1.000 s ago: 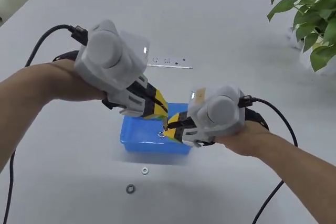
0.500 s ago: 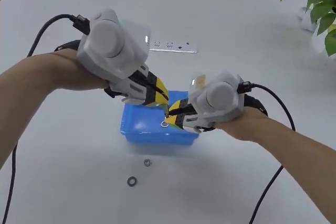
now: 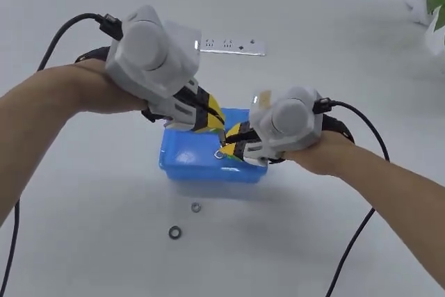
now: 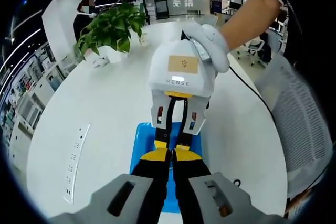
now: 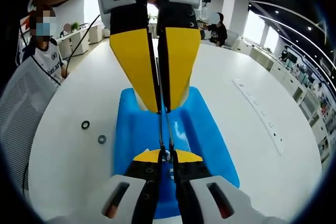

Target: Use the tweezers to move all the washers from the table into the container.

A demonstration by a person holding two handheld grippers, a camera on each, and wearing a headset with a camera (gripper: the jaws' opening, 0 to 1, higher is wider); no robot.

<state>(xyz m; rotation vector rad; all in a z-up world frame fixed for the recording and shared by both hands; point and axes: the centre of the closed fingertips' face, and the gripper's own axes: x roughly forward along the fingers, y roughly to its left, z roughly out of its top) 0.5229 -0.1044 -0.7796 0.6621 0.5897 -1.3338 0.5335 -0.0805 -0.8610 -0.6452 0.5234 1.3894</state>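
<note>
left hand-held gripper (image 3: 220, 131) — grey shell, yellow-black jaws | right hand-held gripper (image 3: 223, 149) — same, tan KENSE label (image 4: 183, 64) | black cables (image 3: 83, 17)

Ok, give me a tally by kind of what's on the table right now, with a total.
Tweezers: 1
Washers: 3 (far washer and near washer on the table, held washer at the tweezers' tips)
Blue container: 1
Power strip: 1
Potted plant: 1
Total: 7
</note>
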